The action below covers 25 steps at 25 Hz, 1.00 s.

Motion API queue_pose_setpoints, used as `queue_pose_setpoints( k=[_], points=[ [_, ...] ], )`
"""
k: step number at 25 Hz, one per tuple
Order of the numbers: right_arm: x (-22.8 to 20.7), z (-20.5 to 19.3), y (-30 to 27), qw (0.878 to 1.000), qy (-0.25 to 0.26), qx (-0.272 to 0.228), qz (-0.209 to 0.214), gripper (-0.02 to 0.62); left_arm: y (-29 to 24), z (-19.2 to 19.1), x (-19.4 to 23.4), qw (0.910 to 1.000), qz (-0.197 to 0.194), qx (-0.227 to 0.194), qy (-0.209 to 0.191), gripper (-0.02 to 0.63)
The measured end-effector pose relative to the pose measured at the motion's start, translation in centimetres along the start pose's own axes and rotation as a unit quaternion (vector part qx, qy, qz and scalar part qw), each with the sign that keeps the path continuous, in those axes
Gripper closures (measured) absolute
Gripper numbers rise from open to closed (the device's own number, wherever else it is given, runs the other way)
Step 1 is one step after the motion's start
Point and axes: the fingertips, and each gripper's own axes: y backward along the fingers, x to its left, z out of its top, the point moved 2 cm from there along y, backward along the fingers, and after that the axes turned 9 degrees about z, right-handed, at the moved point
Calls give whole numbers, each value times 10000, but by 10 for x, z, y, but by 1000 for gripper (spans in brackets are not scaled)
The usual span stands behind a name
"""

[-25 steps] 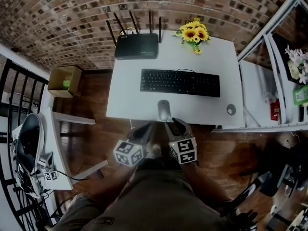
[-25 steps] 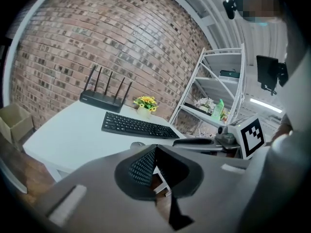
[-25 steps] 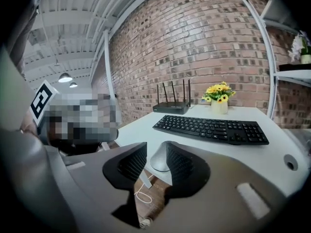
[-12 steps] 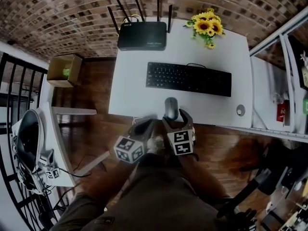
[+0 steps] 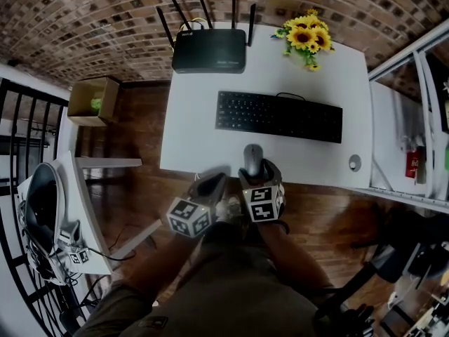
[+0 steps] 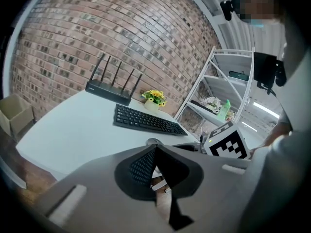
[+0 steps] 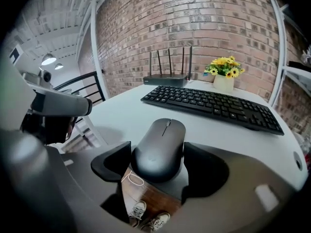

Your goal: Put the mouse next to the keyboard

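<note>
A dark grey mouse (image 5: 252, 157) lies near the front edge of the white table (image 5: 193, 135), a little in front of the black keyboard (image 5: 279, 116). My right gripper (image 5: 257, 176) points down at the mouse (image 7: 160, 147). Its jaws have just been opening and now stand wide on either side of the mouse's near end, with a gap at the right pad (image 7: 206, 166). The keyboard (image 7: 214, 106) runs across behind the mouse. My left gripper (image 5: 210, 182) hangs beside it off the table's edge; its fingertips (image 6: 154, 148) meet with nothing between them.
A black router (image 5: 209, 50) with antennas and a vase of sunflowers (image 5: 306, 36) stand at the table's back. A round grommet (image 5: 355, 163) sits at front right. A white shelf unit (image 5: 414, 153) stands right; a cardboard box (image 5: 95, 102) and a side table (image 5: 77, 209) stand left.
My right gripper has come forward and down to the mouse, and its jaws have spread to either side of it. The left gripper has shifted only slightly.
</note>
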Motion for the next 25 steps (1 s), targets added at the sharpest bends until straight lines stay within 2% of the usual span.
queue_pose_setpoints(
  k=[7, 18, 25],
  points=[
    [-1, -1, 0, 10000, -4, -42, 50, 273, -3, 0, -3, 10000, -73, 15, -21, 604],
    [-13, 0, 14, 9999, -88, -73, 62, 279, -3, 4, -8, 9999, -108, -17, -53, 604],
    [-17, 6, 23, 9996, -50, -274, 60, 279, -6, 7, -11, 9998, -186, -47, -98, 604]
  ],
)
